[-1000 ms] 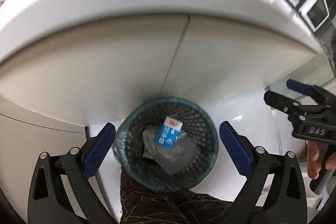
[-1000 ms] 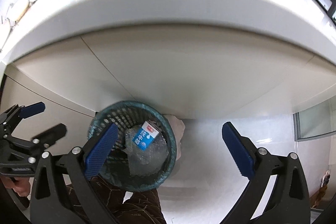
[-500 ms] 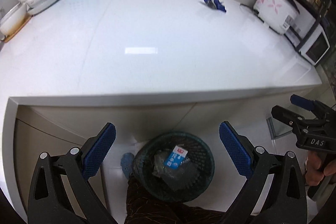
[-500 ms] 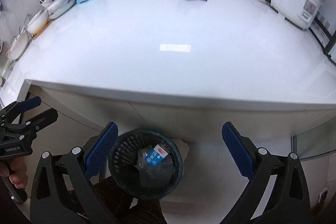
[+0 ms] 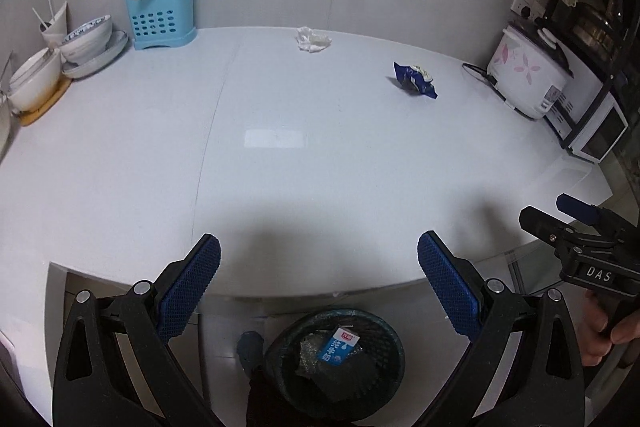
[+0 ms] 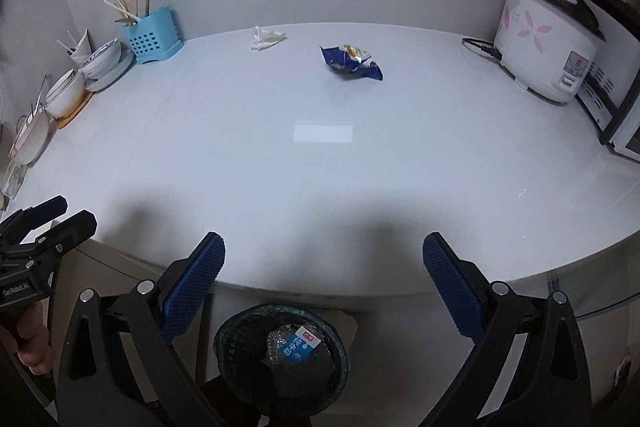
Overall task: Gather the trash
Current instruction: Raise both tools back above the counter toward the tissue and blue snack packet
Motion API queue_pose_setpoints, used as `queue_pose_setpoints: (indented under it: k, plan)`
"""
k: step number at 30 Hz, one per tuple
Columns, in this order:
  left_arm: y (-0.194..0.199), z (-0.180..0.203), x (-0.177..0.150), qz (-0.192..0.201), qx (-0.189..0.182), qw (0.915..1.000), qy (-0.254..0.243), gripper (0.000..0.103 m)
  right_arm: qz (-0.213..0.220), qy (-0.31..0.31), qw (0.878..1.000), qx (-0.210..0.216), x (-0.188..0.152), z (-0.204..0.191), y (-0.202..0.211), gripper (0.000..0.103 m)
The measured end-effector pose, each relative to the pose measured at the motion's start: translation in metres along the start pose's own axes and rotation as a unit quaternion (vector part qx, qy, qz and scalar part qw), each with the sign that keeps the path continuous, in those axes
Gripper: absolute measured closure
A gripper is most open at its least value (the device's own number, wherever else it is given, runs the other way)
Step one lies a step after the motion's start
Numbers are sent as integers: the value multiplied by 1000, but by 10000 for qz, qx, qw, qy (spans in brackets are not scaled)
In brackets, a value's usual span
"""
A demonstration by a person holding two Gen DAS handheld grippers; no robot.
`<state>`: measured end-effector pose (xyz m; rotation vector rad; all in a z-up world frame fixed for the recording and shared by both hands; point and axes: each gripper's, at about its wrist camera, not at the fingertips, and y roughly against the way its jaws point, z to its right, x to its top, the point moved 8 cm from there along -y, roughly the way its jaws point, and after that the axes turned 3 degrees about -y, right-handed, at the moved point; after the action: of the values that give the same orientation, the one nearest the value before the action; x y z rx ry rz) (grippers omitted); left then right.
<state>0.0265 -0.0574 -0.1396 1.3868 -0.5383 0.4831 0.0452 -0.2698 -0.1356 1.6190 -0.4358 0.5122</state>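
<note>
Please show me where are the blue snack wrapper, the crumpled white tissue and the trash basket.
blue snack wrapper [image 6: 351, 63]: right wrist view, middle of the crumpled foil.
crumpled white tissue [image 6: 266, 38]: right wrist view, centre of the wad.
trash basket [image 5: 390, 341]: left wrist view, right side of the mesh rim.

The right gripper [image 5: 576, 223], seen right of the bin [image 5: 384, 379], carries white "DAS" lettering. The left gripper [image 6: 48, 215], left of that bin, bears "CamRobot.AI" (small, slightly blurred). The carton [image 6: 299, 345] inside shows unreadable print.
</note>
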Motion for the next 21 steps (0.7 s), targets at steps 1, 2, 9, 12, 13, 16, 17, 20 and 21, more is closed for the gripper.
queue_pose_setpoints:
  k: [1,2,9,12,13,16,17,20,21]
  plan:
    - [1,-1,6,24,3,10000,-4,6,26,-25,10000,-14,6,1,0,8]
    - [1,-2,13,49,14,10000,-10,6,55,-46,10000,-30,12,2,0,8]
    - [-2,-5,53,190,28,9998,-64,6,152,-101,9998,-115,48,2,-3,8]
    - [-7,-7,70,208,46,9997,-100,6,211,-124,9996,-145,63,0,-5,8]
    - [-9,-7,74,209,46,9997,-106,6,234,-130,9995,-165,67,-1,-6,8]
    - [-16,-11,89,193,25,9998,-97,6,313,-145,9992,-188,83,-1,-11,8]
    - [-20,-12,93,178,18,9998,-91,6,320,-151,9992,-199,90,-2,-13,8]
    - [-31,-14,108,125,-52,9999,-55,6,307,-171,9993,-147,104,-4,-22,8]
    - [-34,-14,111,114,-67,9999,-63,6,311,-162,9993,-119,110,-6,-25,8]
